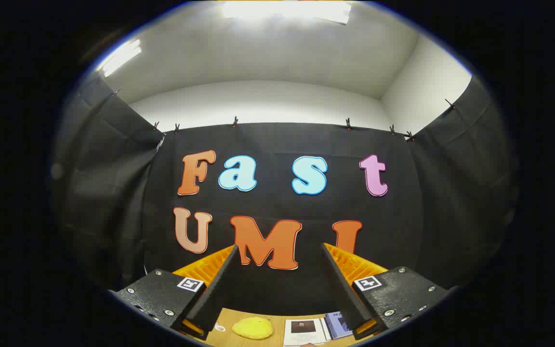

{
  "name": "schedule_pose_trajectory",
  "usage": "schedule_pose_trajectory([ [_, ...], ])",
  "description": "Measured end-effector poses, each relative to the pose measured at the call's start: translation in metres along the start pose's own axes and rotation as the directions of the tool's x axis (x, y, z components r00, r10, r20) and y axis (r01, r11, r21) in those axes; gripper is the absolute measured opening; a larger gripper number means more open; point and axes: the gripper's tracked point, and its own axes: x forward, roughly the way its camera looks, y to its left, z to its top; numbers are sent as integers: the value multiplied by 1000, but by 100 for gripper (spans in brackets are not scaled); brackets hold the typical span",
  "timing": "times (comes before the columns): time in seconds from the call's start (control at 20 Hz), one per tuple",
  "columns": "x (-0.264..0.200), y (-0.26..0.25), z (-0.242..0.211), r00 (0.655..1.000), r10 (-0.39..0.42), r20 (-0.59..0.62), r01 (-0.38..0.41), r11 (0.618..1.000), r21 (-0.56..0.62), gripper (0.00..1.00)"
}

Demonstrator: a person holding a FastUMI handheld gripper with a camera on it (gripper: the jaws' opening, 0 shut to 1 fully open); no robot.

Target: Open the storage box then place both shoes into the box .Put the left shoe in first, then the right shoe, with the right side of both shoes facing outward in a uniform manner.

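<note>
Black cloth (277, 140) hangs across the booth's wall, pinned along its top edge with small dark clips (234, 121), and above it the wall (268, 103) and ceiling (277, 53) are plain white with bright white light panels (287, 10). Down between the fingers of the wide-open tool (280, 250), which holds nothing, the desk (268, 315) shows a light wood tone, and on it sits a soft bright yellow thing (252, 328). Beside that lie a white printed sheet (303, 331) carrying a dark picture, and a bluish-purple booklet (338, 324) touching its edge.
</note>
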Motion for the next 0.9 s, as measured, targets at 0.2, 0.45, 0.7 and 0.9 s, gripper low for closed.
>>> schedule_pose_trajectory([
  [0.2, 1, -1, -4, 1000, 2, -31, -1, 999, 32, 98],
  [0.45, -2, 1, 1, 999, 8, -45, -6, 998, 59, 97],
  [0.7, -11, 7, 14, 999, 31, -43, -28, 998, 62, 97],
  [0.9, -14, 18, 21, 999, 33, -20, -32, 999, 40, 97],
])
